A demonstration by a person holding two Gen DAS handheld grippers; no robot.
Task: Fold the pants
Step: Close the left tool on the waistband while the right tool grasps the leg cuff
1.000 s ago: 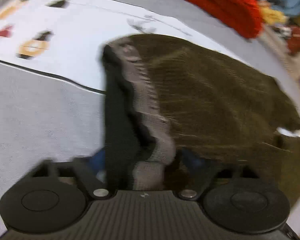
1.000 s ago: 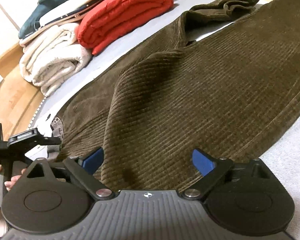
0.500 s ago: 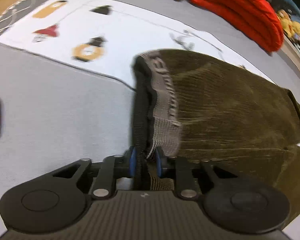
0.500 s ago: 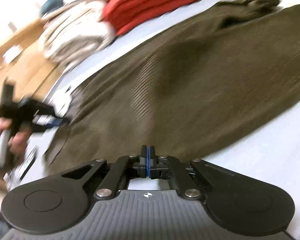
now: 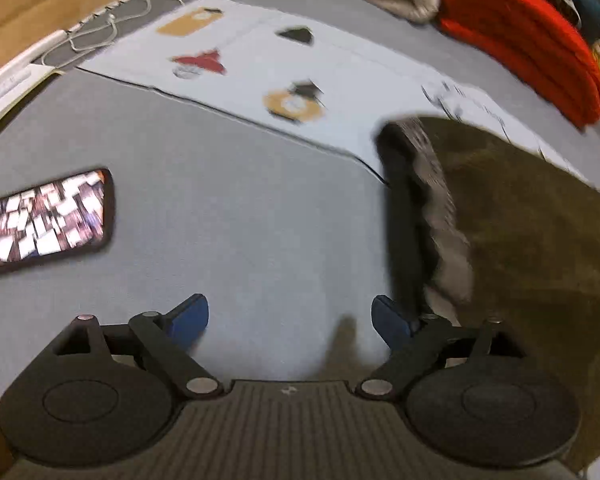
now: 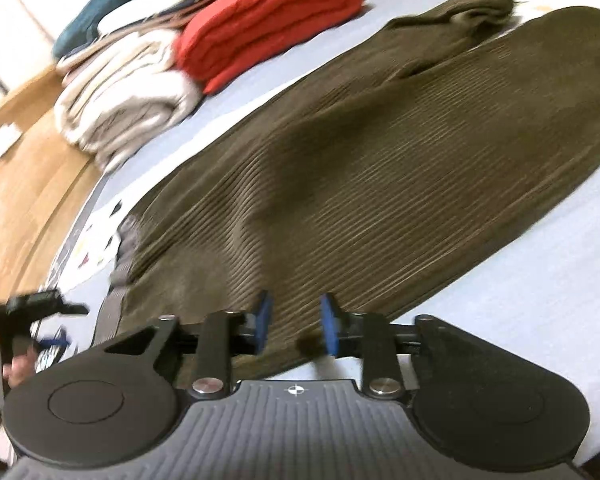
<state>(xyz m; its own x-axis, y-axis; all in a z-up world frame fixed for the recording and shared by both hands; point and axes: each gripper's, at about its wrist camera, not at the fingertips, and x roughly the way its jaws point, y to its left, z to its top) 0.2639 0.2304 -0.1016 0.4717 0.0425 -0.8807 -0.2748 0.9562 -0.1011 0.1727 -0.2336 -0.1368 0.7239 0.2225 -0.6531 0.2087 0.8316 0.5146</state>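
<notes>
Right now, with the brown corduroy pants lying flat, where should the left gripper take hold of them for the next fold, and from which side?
Probably the waistband, the thick grey-lined edge of the corduroy pants. It stands up slightly off the grey bed cover, so one finger could slip under it. Come in from the open cover side, where the left gripper, its jaws just opened and empty, already sits beside that edge.

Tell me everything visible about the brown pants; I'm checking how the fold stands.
The brown pants look like ribbed olive-brown corduroy, spread flat along the grey bed. A grey elastic waistband with dark lining shows at one end; the far leg end lies bunched. The right tongs, partly open, hover at the near edge without pinching it; the left tongs stand open beside the waistband, empty.
</notes>
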